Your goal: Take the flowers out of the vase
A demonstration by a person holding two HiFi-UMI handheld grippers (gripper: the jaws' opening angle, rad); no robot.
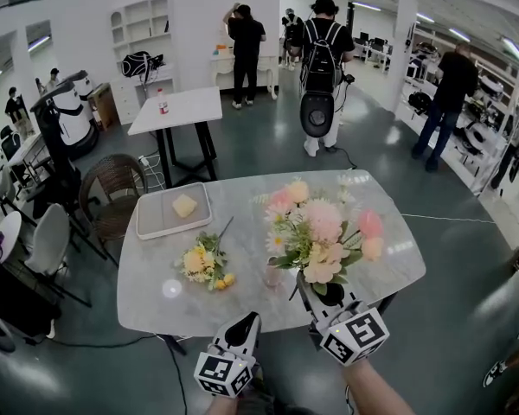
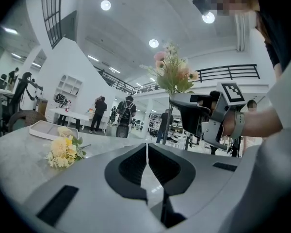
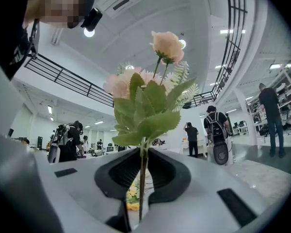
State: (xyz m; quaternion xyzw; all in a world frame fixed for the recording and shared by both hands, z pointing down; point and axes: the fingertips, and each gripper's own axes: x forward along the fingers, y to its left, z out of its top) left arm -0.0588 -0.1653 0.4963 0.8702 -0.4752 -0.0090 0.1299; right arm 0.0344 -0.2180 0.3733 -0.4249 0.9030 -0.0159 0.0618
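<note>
Glossy marble tabletop [image 1: 242, 294], leafy thin-stemmed pink bouquet [image 1: 322, 232] in right gripper [image 3: 142, 178]

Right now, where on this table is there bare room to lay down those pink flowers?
Bare marble lies at the right end of the table, beyond the pink flowers in the right gripper, and at the near-left corner before the yellow bunch. Crowded: tray, bunch and vase in the middle.

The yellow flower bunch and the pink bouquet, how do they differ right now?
The yellow bunch lies flat on the table; the pink bouquet stands upright, its stem clamped in the jaws of the right gripper. The yellow bunch is smaller and tighter; the pink bouquet is bigger and spreads wider. Both have green leaves.
</note>
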